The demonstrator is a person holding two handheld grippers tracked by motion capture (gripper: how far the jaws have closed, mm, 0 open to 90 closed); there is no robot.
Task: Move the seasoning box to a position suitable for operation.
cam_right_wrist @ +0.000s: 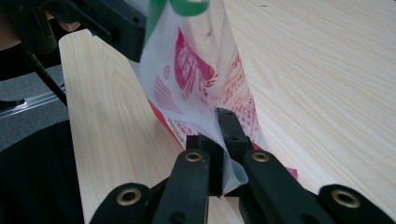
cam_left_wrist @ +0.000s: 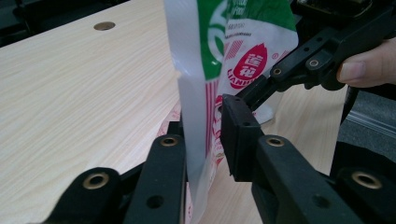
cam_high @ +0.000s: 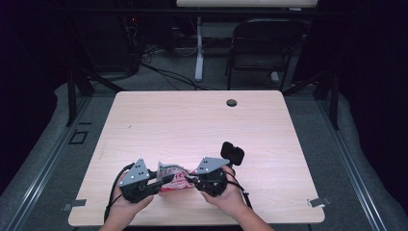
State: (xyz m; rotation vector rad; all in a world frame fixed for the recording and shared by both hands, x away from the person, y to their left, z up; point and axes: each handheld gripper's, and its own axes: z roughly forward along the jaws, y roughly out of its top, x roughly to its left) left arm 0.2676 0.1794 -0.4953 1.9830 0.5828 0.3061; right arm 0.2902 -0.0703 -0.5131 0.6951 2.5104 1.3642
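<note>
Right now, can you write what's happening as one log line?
thing: plastic bag | right hand-held gripper: shut on bag edge | left hand-held gripper: open, bag between jaws | place: table near edge

Evenly lit table [cam_high: 192, 120], dark surroundings; near jaws slightly blurred.

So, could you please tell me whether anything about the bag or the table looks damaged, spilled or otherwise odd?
Nothing is spilled or visibly torn. The plastic bag is crumpled and stretched between the grippers; the right gripper pinches one edge, while the left gripper has a gap beside the film. The table looks clean.
</note>
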